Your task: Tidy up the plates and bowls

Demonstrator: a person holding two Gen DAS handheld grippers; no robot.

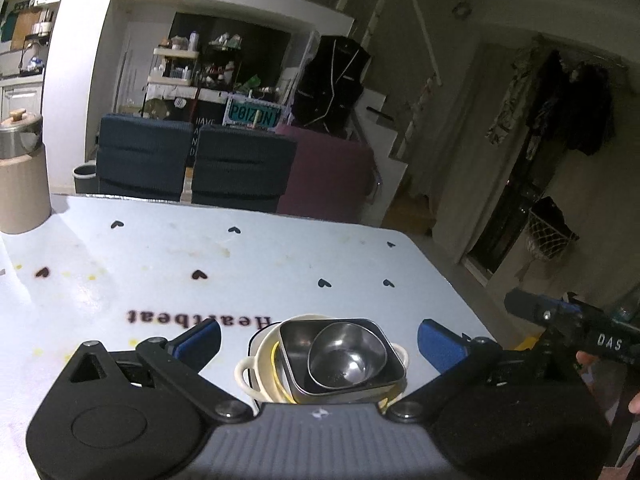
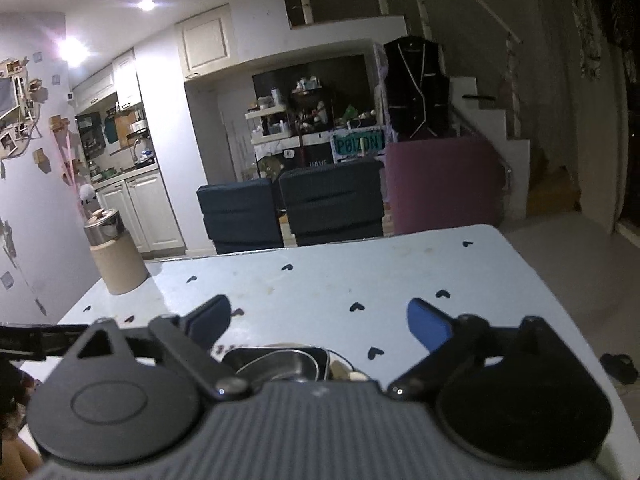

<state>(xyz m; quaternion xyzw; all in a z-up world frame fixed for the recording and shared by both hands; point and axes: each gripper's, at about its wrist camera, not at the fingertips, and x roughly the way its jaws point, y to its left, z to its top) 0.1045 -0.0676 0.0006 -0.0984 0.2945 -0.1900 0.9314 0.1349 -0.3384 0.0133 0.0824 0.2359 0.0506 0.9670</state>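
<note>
Nested stack (image 1: 320, 364) (steel bowl in square steel tray in cream handled dish) sat on surface (image 1: 280, 264) between spread, empty left fingers (image 1: 200, 342). Right gripper (image 2: 320, 322) likewise agape. Judged heavy, slick, ceramic fragile; grip cream handles (image 1: 244, 372).

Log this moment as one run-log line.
left gripper: open, empty | right gripper: open, empty | round steel bowl in square steel dish in cream dish | table

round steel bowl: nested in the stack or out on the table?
Nested. The round steel bowl sits upright inside the square steel tray, which sits in the cream handled dish. It looks empty.
</note>
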